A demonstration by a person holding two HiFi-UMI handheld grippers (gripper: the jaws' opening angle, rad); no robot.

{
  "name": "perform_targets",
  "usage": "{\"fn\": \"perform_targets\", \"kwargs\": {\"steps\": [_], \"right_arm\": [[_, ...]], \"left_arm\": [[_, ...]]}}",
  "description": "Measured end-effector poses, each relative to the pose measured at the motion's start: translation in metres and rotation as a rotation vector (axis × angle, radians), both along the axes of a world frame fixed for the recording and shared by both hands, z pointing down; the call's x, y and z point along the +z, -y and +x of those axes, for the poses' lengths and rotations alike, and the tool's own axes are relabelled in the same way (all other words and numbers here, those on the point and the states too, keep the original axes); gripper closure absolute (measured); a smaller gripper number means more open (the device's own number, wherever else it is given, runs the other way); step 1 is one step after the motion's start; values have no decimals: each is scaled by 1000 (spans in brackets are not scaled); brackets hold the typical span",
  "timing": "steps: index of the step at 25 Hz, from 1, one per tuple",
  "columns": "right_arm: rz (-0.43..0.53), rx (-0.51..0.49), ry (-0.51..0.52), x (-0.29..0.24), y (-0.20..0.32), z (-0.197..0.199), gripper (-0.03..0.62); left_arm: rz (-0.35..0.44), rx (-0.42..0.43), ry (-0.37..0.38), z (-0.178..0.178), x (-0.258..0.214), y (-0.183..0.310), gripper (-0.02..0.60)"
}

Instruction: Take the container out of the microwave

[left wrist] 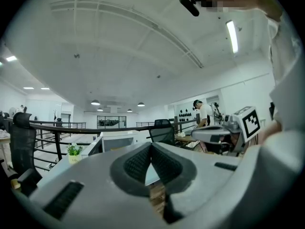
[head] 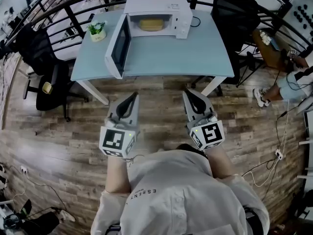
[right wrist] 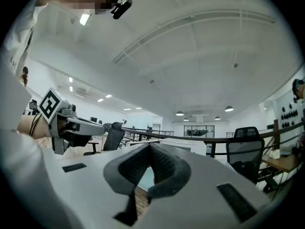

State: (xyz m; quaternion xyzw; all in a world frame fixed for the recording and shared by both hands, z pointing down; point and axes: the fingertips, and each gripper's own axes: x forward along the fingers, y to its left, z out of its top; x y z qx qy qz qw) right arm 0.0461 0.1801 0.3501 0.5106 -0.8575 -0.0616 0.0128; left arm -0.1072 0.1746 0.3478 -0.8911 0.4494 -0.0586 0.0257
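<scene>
Left gripper [head: 131, 98] and right gripper [head: 190, 94] we find clenched empty, short of the near edge of the tabletop [head: 195, 53]; we judge approach pending: unclench, then reach the yellow container [head: 151, 24] inside the open microwave [head: 156, 6].

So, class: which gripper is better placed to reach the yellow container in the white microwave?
Probably the right gripper: its line to the yellow container is clear, while the open microwave door stands ahead of the left gripper.

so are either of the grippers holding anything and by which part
Nothing is held. The left gripper and right gripper both have jaws shut and empty; the container sits inside the open microwave.
</scene>
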Motion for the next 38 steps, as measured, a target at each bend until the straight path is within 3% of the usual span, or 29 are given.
{"fn": "perform_targets", "kwargs": {"steps": [8, 9, 10, 11, 19, 25, 33, 38], "right_arm": [[94, 75, -118, 2, 8, 1, 575], [89, 67, -112, 1, 9, 1, 543], [76, 58, -103, 1, 12, 0, 449], [62, 54, -96, 2, 14, 0, 419], [-4, 43, -44, 14, 39, 3, 419], [19, 7, -69, 26, 71, 6, 419], [-27, -46, -46, 42, 160, 29, 419], [-103, -79, -49, 56, 225, 52, 419]], "left_arm": [[-26, 16, -13, -1, 13, 3, 580], [-27, 10, -18, -2, 14, 4, 580], [-28, 5, -25, -3, 15, 5, 580], [-28, 3, -31, -4, 15, 6, 580], [-49, -10, -31, -8, 22, 22, 580], [-67, -39, -13, 1, 34, 51, 580], [-98, -85, 9, 28, 43, 125, 580], [-123, -113, 15, 51, 47, 180, 580]]}}
